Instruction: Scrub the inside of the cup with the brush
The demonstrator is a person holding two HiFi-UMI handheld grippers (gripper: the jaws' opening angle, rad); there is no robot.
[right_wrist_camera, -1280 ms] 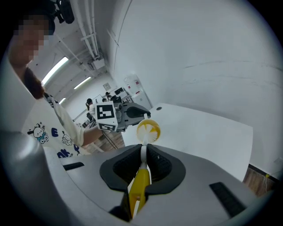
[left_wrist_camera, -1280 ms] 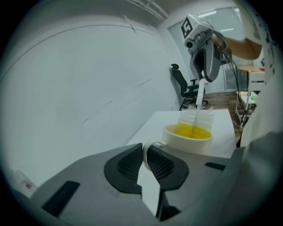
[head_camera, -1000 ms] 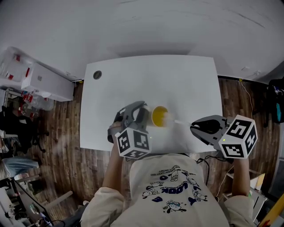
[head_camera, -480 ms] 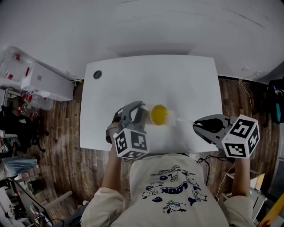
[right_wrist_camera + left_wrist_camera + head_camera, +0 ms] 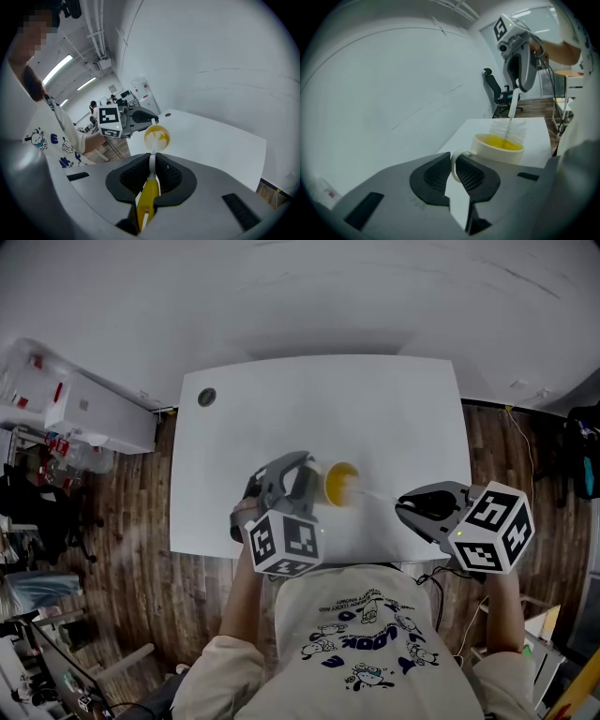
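Now the left gripper pinches the handle of the cup, holding it tipped sideways over the white table. The right gripper is clamped on the brush, whose bristles sit in the cup's yellow mouth.

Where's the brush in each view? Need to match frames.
Head view: brush right of centre, its stem running from the cup to the right gripper.
Left gripper view: brush upper right, bristles in the cup's mouth, stem rising to the right gripper.
Right gripper view: brush bottom centre, yellow handle clamped between the jaws.
Shared landmark: the cup's yellow inside.
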